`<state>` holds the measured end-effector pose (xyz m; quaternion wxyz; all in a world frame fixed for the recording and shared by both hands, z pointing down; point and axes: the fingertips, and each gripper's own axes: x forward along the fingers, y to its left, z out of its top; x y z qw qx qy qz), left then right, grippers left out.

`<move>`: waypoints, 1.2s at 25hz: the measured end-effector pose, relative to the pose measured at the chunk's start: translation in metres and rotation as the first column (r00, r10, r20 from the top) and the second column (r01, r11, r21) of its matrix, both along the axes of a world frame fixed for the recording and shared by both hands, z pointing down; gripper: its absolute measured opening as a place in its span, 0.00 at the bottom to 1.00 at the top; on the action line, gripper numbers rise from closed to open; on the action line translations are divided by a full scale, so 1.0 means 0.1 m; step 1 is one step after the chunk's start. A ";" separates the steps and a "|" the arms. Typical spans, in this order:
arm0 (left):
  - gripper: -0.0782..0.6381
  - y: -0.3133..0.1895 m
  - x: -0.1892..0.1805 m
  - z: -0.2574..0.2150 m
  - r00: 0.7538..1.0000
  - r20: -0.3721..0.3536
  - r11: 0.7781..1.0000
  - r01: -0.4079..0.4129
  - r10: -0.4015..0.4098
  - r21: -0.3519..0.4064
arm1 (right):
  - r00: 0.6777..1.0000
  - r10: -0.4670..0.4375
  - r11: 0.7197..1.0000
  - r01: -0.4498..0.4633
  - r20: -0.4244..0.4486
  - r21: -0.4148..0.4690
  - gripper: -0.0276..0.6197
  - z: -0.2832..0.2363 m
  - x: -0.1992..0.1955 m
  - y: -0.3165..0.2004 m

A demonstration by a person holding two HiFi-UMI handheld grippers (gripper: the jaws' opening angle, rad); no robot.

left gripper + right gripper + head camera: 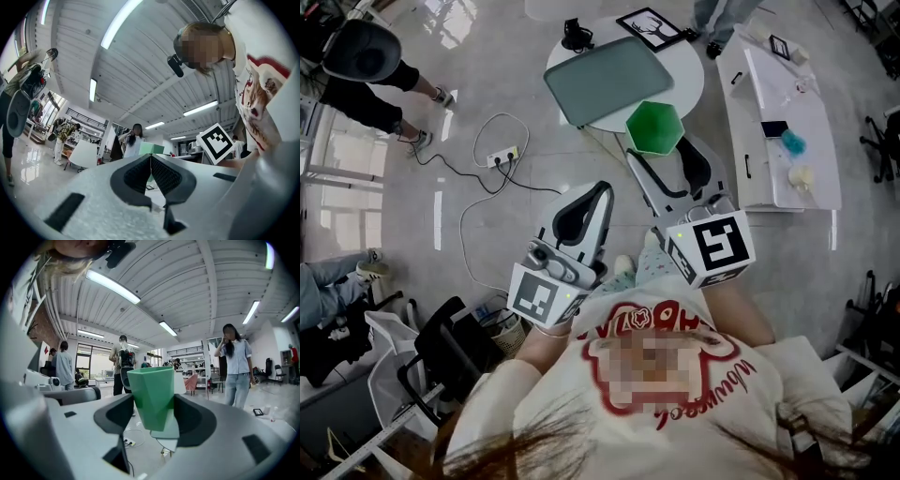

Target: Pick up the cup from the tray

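Squarely in the right claw (154, 409), a faceted green cup (151, 385).

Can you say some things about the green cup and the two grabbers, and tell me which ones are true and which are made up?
1. The right gripper has the green cup between its jaws. True.
2. The green cup stands on the tray. False: it is up in the right gripper, and the tray holds nothing.
3. The left gripper has its jaws wide apart. False: its jaws are together, with nothing between them.
4. The tray lies on a round white table. True.
5. The cup is tipped over on its side. False: it is held upright, with its open end up.
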<state>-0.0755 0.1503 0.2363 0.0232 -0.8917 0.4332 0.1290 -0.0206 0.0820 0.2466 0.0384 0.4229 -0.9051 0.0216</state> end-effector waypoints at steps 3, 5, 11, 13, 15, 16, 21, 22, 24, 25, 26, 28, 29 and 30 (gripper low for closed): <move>0.13 0.10 0.04 -0.04 1.000 0.013 1.000 0.004 -0.004 0.013 | 1.000 -0.002 1.000 0.002 0.002 0.015 0.44 -0.05 0.02 0.11; 0.13 0.15 0.05 -0.06 1.000 0.016 1.000 0.006 -0.006 0.019 | 1.000 -0.009 1.000 0.009 0.002 0.027 0.44 -0.09 0.02 0.16; 0.13 0.24 0.15 -0.09 1.000 0.006 1.000 0.024 -0.024 0.011 | 0.999 -0.036 0.999 0.036 0.004 0.024 0.44 -0.13 0.12 0.30; 0.13 0.26 0.21 -0.09 1.000 0.007 1.000 0.026 -0.026 0.006 | 0.999 -0.043 0.999 0.043 0.002 0.024 0.44 -0.15 0.19 0.32; 0.13 0.27 0.28 -0.08 1.000 0.008 1.000 0.030 -0.030 0.003 | 0.999 -0.049 0.998 0.049 0.000 0.025 0.44 -0.16 0.26 0.35; 0.13 0.28 0.32 -0.08 1.000 0.007 1.000 0.029 -0.029 0.003 | 0.999 -0.051 0.998 0.051 -0.002 0.027 0.44 -0.16 0.30 0.36; 0.13 0.31 0.51 -0.09 1.000 0.019 1.000 0.007 -0.007 0.002 | 0.999 -0.044 0.999 0.043 0.009 0.028 0.44 -0.15 0.45 0.39; 0.13 0.31 0.53 -0.09 1.000 0.021 1.000 0.005 -0.005 0.003 | 0.999 -0.041 0.999 0.041 0.012 0.031 0.44 -0.16 0.47 0.39; 0.13 0.32 0.54 -0.10 1.000 0.022 1.000 0.004 -0.004 0.005 | 0.999 -0.036 0.999 0.036 0.012 0.037 0.44 -0.18 0.48 0.41; 0.13 0.33 0.54 -0.10 1.000 0.023 1.000 0.005 -0.005 0.005 | 0.999 -0.033 0.999 0.032 0.011 0.040 0.44 -0.18 0.49 0.42; 0.13 0.34 0.54 -0.10 1.000 0.024 1.000 0.006 -0.006 0.004 | 1.000 -0.028 0.999 0.028 0.010 0.044 0.44 -0.19 0.50 0.43; 0.13 0.36 0.56 -0.09 1.000 0.024 1.000 0.007 -0.007 0.002 | 1.000 -0.019 0.999 0.019 0.008 0.049 0.44 -0.19 0.54 0.45; 0.13 0.36 0.57 -0.08 1.000 0.023 1.000 0.008 -0.008 0.001 | 1.000 -0.016 0.999 0.016 0.007 0.050 0.44 -0.19 0.56 0.45; 0.13 0.36 0.58 -0.08 1.000 0.024 1.000 0.008 -0.008 0.000 | 1.000 -0.012 0.999 0.012 0.006 0.050 0.44 -0.18 0.57 0.45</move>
